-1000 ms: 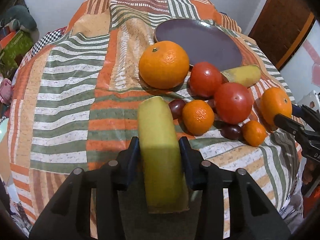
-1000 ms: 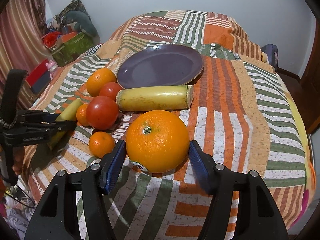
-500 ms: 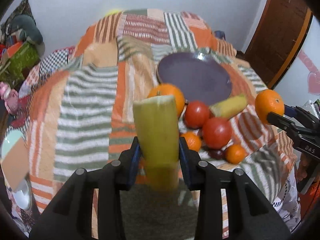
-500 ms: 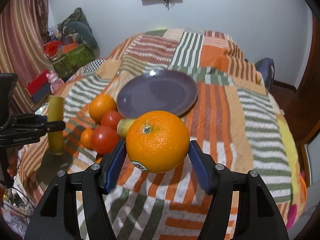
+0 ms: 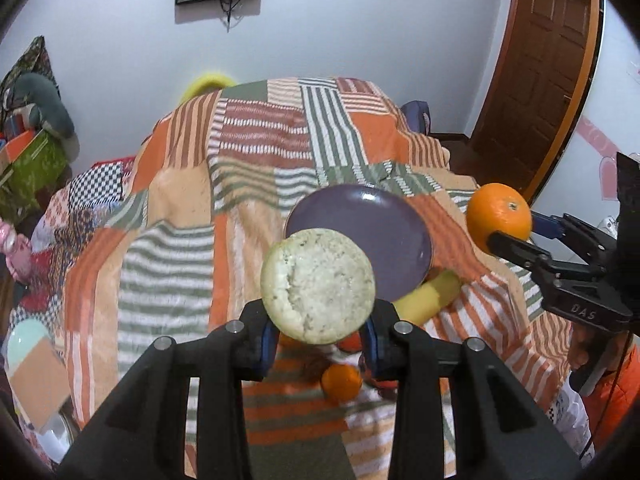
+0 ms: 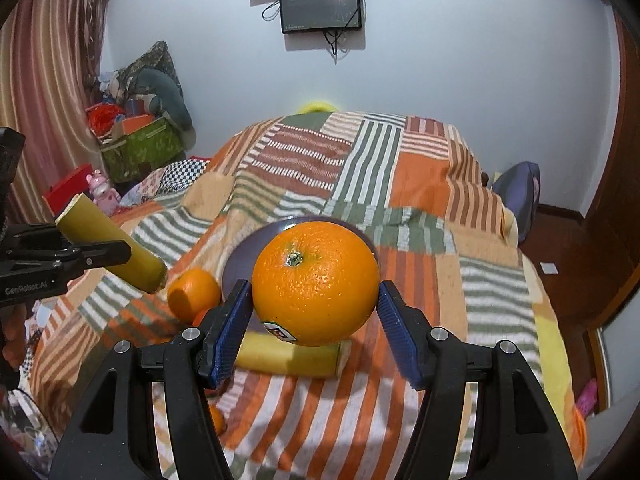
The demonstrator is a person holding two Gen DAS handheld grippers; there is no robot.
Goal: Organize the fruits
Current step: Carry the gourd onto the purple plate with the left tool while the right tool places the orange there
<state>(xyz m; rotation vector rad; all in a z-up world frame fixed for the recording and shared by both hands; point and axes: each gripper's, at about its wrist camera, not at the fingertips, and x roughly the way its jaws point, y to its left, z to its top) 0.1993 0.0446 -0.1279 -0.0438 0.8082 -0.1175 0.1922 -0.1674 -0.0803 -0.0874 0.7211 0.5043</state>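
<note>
Gripping a cut banana piece [image 5: 318, 285], pale end facing the lens, the left gripper [image 5: 318, 340] sits lower centre; its jaws have just been tightening on it. Purple plate [image 5: 384, 236] lies behind on the bed's quilt [image 5: 172, 264].

Right wrist view: right gripper [image 6: 315, 314] clamps a large orange [image 6: 315, 282] at centre, raised off the quilt.
</note>
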